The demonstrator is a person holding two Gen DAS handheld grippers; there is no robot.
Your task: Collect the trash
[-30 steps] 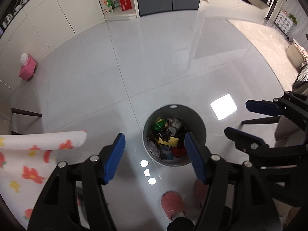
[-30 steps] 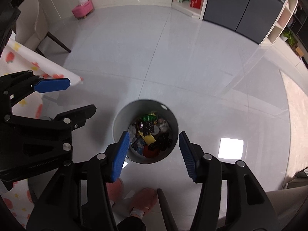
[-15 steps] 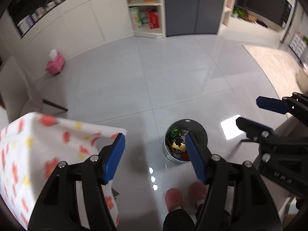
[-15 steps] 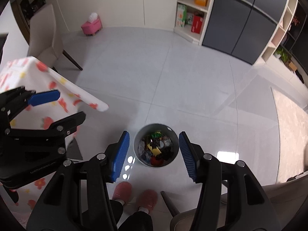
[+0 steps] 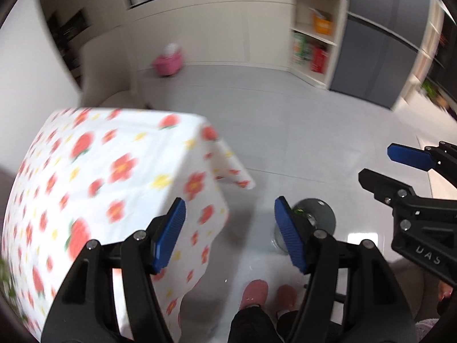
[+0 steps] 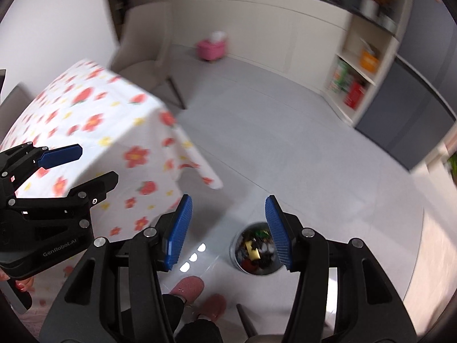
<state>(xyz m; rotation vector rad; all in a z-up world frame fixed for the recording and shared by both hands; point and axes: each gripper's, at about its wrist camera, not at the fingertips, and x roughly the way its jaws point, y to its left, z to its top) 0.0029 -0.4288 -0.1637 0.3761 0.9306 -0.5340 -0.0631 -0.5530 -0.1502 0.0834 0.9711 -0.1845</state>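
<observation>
Left wrist view shows the left gripper with its jaws standing apart and nothing between them, above a table under a flowered cloth. The trash bin stands on the tiled floor, half hidden behind a blue pad. From the right wrist, the right gripper is likewise parted and empty, the bin visibly full of wrappers, just ahead of pink slippers. Risks, as I judge them: the cloth's hanging corner sits close to the grippers — a snag could drag it. The bin looks heaped, so more trash may spill onto the floor.
</observation>
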